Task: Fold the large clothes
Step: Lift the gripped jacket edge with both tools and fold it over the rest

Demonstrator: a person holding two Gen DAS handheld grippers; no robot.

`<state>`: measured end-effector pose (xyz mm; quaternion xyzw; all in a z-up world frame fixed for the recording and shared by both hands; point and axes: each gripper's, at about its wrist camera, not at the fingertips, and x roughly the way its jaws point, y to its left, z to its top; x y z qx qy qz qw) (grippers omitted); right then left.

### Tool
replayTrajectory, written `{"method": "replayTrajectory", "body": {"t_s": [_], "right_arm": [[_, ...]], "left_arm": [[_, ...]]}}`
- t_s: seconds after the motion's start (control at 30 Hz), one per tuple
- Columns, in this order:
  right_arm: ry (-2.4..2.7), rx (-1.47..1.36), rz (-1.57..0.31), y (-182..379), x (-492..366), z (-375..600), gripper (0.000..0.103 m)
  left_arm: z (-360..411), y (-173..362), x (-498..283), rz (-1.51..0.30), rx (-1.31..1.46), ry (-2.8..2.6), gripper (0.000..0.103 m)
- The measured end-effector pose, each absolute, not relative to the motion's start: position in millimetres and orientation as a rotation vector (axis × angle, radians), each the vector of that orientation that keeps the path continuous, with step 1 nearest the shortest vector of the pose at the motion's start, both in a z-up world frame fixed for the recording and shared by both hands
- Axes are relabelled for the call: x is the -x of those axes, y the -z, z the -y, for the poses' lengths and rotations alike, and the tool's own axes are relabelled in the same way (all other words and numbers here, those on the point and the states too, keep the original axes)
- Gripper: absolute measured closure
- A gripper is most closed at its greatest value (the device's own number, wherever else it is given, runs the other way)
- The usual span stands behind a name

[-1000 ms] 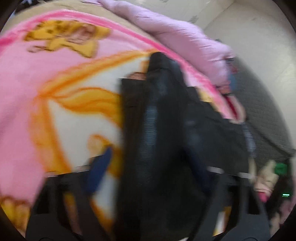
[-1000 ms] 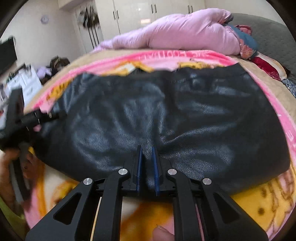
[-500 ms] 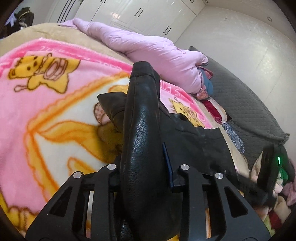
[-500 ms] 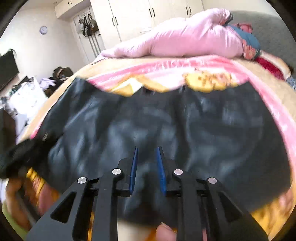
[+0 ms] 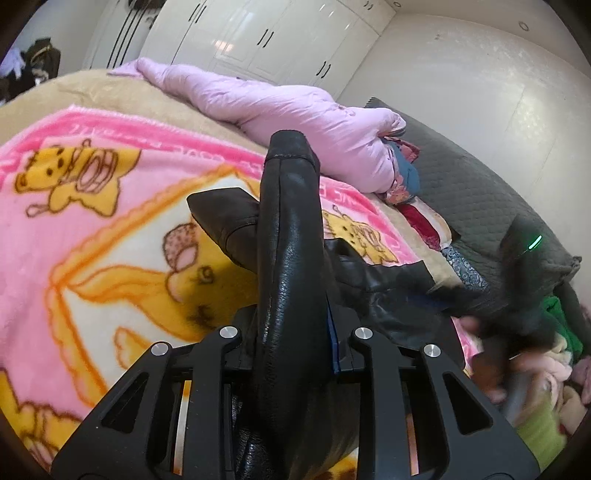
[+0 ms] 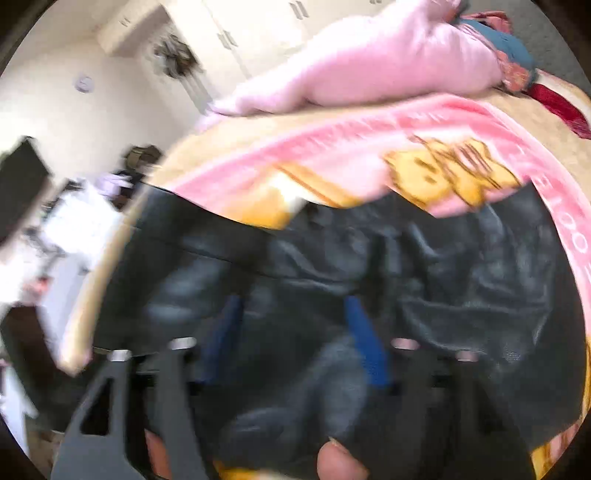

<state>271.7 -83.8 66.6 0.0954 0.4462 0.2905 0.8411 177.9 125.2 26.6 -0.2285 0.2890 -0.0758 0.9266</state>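
Left claw [image 5: 295, 314] was clamped on a thick bunched fold of the black leather garment [image 5: 291, 258], its jaws having just closed the last bit onto it; the fold stood up between the fingers and blocked the middle of the left wrist view. The rest of the garment trailed off toward the bed's right edge, lying on the pink cartoon blanket [image 5: 92, 221].

Right claw [image 6: 295, 332] had just been opening and stood wide, blue pads [image 6: 364, 339] well apart, over the leather garment [image 6: 461, 277]. View was motion-blurred; the pads did not press on the leather. A fingertip [image 6: 340, 461] showed at the bottom of that view.

Garment lay spread across the blanket [image 6: 369, 147] near the bed's front edge. Pink padded coat [image 5: 295, 114] lay along the far edge of the bed, well apart from the garment. Grey quilted cover [image 5: 480, 195] sat at the right end of the bed. White wardrobe doors [image 5: 277, 33] stood behind.
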Motion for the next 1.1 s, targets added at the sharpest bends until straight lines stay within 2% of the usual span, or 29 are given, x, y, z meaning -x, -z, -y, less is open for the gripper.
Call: {"method": "replayTrajectory", "body": {"t_s": [0.03,0.13,0.27,0.47,0.5,0.53,0.6,0.67,0.73,0.83,0.9,0.97,1.03,1.1], "right_arm": [[-0.64,-0.201,-0.957,-78.6,-273.1,76.5,0.017],[-0.761,-0.173,-1.031,-110.3,-274.2,41.6,0.017],[-0.758,-0.066,-1.123,-125.0,-278.5,-2.5,0.016],[-0.647,0.087,-1.304,-103.7,-285.4,-46.8,0.017],[-0.63,0.097,-1.318,-99.6,-285.6,-50.1,0.018],[-0.607,0.104,-1.326,-94.8,-287.7,-50.6,0.024],[-0.591,0.081,-1.342,-90.8,-292.6,-46.6,0.028],[-0.614,0.034,-1.342,-90.6,-296.7,-39.5,0.039],[-0.639,-0.002,-1.326,-92.5,-299.3,-30.9,0.05],[-0.664,-0.087,-1.311,-96.7,-306.0,-14.3,0.06],[-0.666,-0.135,-1.299,-101.6,-311.6,-4.8,0.064],[-0.677,-0.185,-1.285,-107.1,-318.4,11.5,0.069],[-0.686,-0.216,-1.273,-112.3,-324.4,28.8,0.071],[-0.707,-0.24,-1.254,-118.4,-330.0,50.3,0.072]], "left_arm": [[-121.0,-29.3,-176.8,-0.585,0.464,0.156,0.086],[-110.1,-36.2,-174.2,-0.569,0.45,0.156,0.086],[-94.3,-43.3,-172.2,-0.56,0.435,0.163,0.086],[-74.9,-50.4,-170.3,-0.559,0.381,0.164,0.086],[-72.3,-51.2,-170.1,-0.561,0.372,0.161,0.086],[-70.2,-51.4,-170.5,-0.566,0.364,0.156,0.087],[-67.2,-52.6,-171.0,-0.579,0.339,0.149,0.083],[-64.2,-54.6,-169.9,-0.584,0.316,0.153,0.076],[-61.7,-58.4,-167.9,-0.583,0.296,0.154,0.075],[-58.9,-64.6,-165.0,-0.577,0.291,0.164,0.065],[-54.6,-71.5,-161.5,-0.57,0.28,0.179,0.058],[-44.7,-84.4,-154.1,-0.549,0.248,0.211,0.04],[-35.8,-96.7,-145.8,-0.527,0.225,0.239,0.031],[-30.9,-108.3,-136.7,-0.494,0.219,0.254,0.028]]}}
